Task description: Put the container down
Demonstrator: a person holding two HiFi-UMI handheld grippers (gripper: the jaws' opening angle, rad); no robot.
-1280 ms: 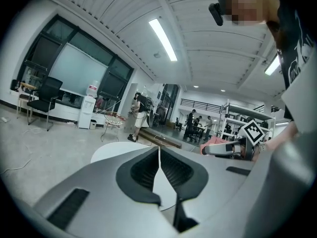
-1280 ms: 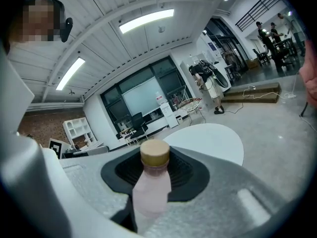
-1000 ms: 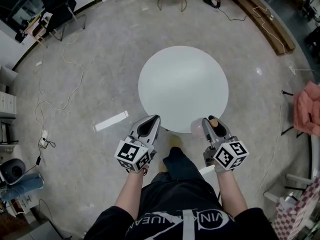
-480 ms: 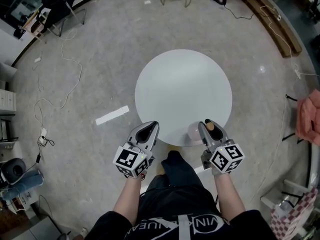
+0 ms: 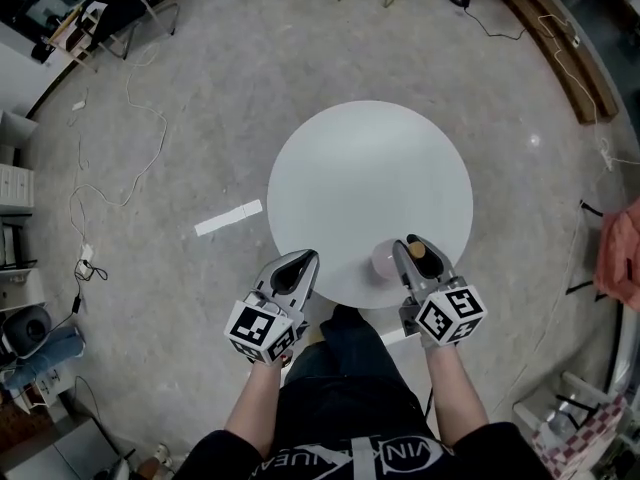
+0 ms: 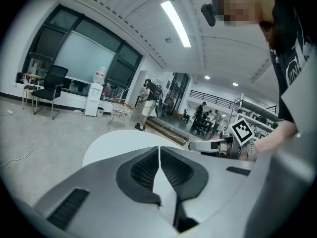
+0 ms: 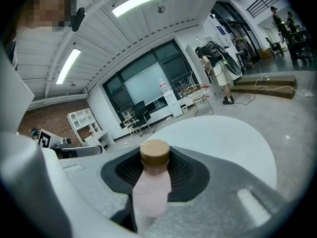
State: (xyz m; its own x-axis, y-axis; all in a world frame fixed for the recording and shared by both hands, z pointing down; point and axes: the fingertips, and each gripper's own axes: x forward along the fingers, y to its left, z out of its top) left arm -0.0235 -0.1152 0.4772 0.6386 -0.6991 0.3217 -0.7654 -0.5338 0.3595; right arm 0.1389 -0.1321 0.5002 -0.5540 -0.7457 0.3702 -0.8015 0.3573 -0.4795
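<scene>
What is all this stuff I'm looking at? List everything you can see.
table: one, white, round, on the grey floor.
container: one, pale pink with a tan lid, over the table's near part, between the right gripper's jaws.
strip: one, white, on the floor left of the table.
chair: one, black, by the far windows.
cloth: one, pink, at the right edge.
left gripper: one, grey, jaws together, empty.
right gripper: one, grey, closed on the container.

left gripper (image 6: 159, 150): jaws are sitting closed, pad against pad | white round table (image 6: 113, 146) is lying just beyond | right gripper (image 6: 200, 146) is hovering at right | people (image 6: 147, 100) are standing far behind
</scene>
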